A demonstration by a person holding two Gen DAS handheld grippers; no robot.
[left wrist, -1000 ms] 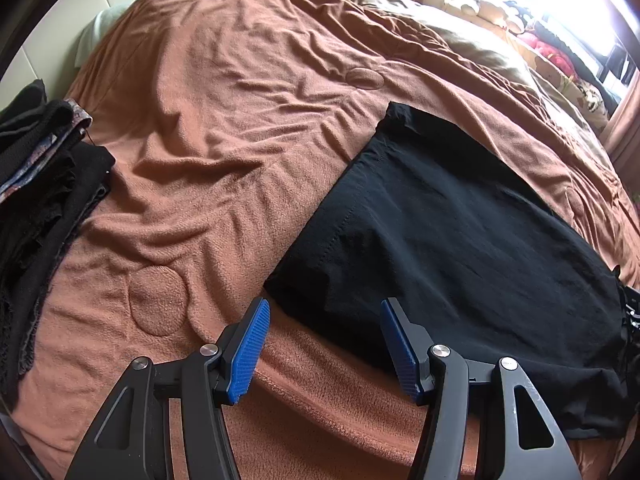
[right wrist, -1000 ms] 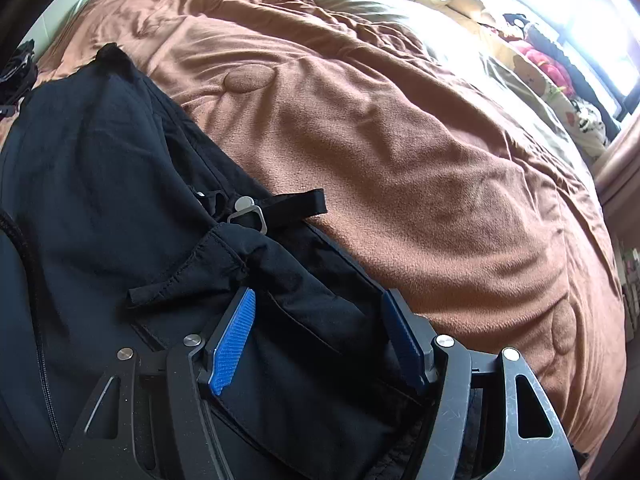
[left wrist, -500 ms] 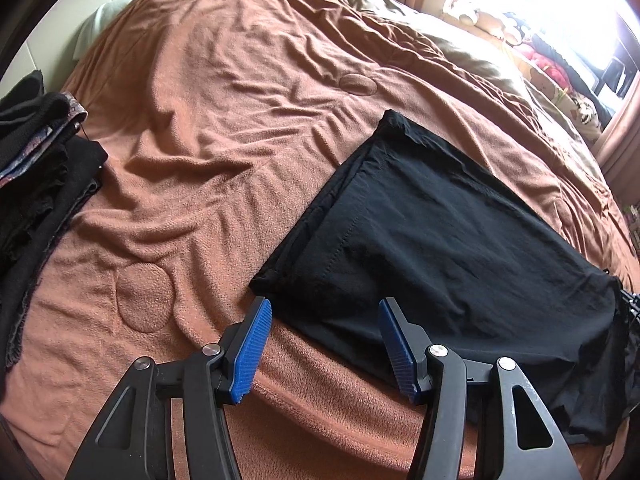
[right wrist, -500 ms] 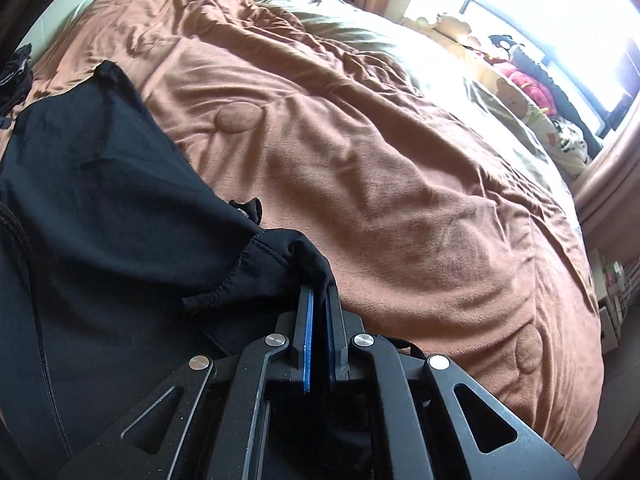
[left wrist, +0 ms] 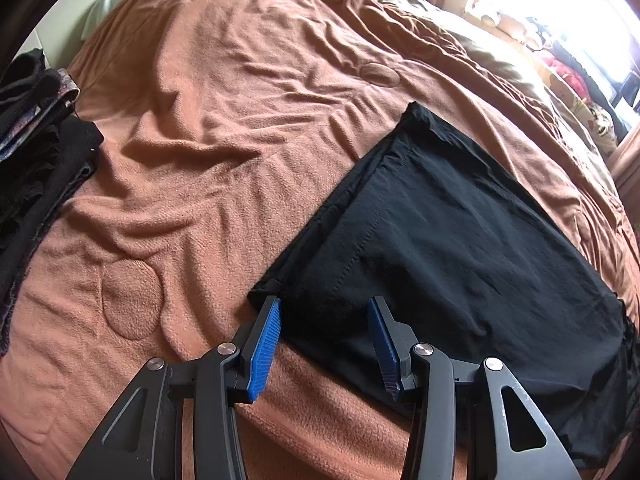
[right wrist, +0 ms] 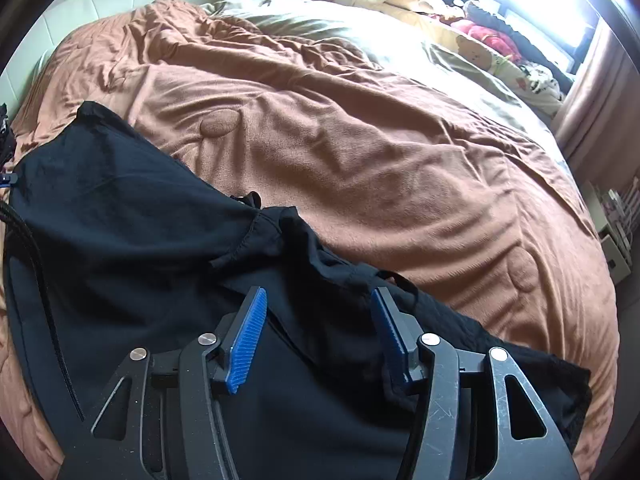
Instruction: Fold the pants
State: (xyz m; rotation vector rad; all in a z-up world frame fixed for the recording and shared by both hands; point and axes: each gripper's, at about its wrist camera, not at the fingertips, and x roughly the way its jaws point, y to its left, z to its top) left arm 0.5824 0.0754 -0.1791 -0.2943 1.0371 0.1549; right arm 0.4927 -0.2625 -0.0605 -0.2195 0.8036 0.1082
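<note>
my left gripper (left wrist: 324, 344) stands nearest in its view, blue ribbed pads spread wide and holding nothing, hovering just over the near corner of the black woven pants (left wrist: 448, 256). my right gripper (right wrist: 318, 334) is likewise wide apart and empty, poised above the bunched waistband end of the same pants (right wrist: 132, 216), where a belt loop and loose folds lie rumpled. the pants lie flat on the brown fleece blanket (left wrist: 224, 128), already doubled leg over leg by the look of it, hem end at my left and waist end at my right. farther left, at the bed's edge, sits a stack of dark folded clothing (left wrist: 36, 136). beyond the blanket lies an olive quilt (right wrist: 320, 20) under a bright window.

step in hand, as i judge it: between folds, regrasping. the next move calls for closing each pair of pads on an edge, likely to carry one end over the other.
</note>
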